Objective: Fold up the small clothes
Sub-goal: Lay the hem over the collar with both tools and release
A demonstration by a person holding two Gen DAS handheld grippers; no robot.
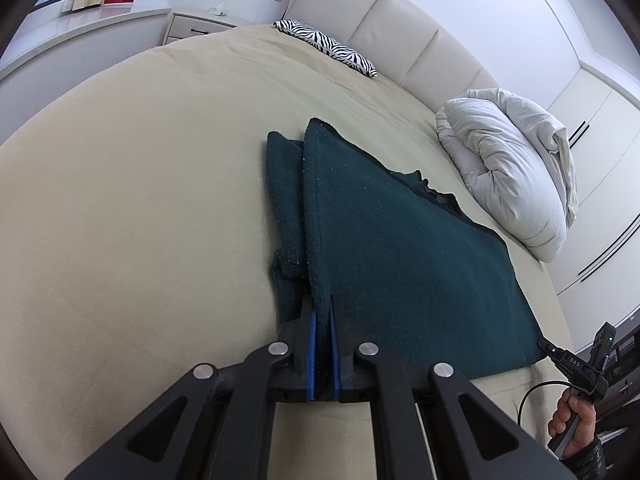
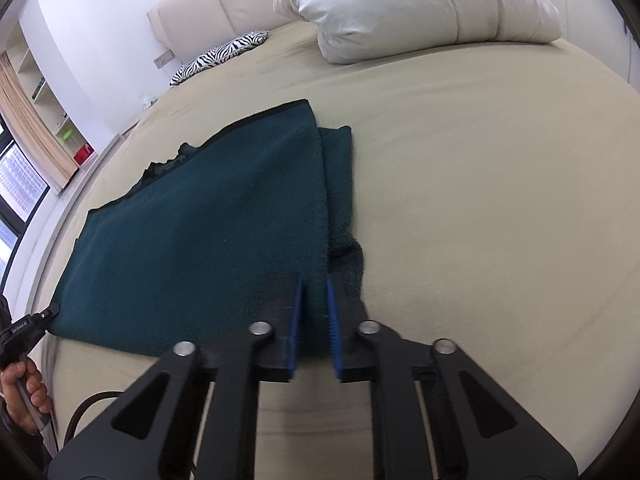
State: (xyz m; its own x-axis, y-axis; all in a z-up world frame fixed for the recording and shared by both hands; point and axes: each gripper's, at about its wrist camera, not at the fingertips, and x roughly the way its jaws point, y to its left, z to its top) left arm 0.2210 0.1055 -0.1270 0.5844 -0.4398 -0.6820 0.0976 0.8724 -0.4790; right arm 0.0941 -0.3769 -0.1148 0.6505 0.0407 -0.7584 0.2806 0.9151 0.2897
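A dark teal knitted garment [image 1: 392,240] lies flat on the beige bed, partly folded, with a sleeve tucked along each side. My left gripper [image 1: 322,308] is shut on the garment's near left corner at the folded edge. In the right wrist view the same garment [image 2: 208,224] spreads to the left. My right gripper [image 2: 314,292] is shut on its near right corner, with the cloth between the blue pads. The right gripper also shows in the left wrist view [image 1: 548,346], at the garment's far corner.
The beige bed sheet [image 1: 140,208] surrounds the garment. A white bundled duvet [image 1: 508,168] lies to the right near the headboard. A zebra-print pillow [image 1: 326,46] sits at the head of the bed. A white nightstand [image 1: 200,26] stands beyond.
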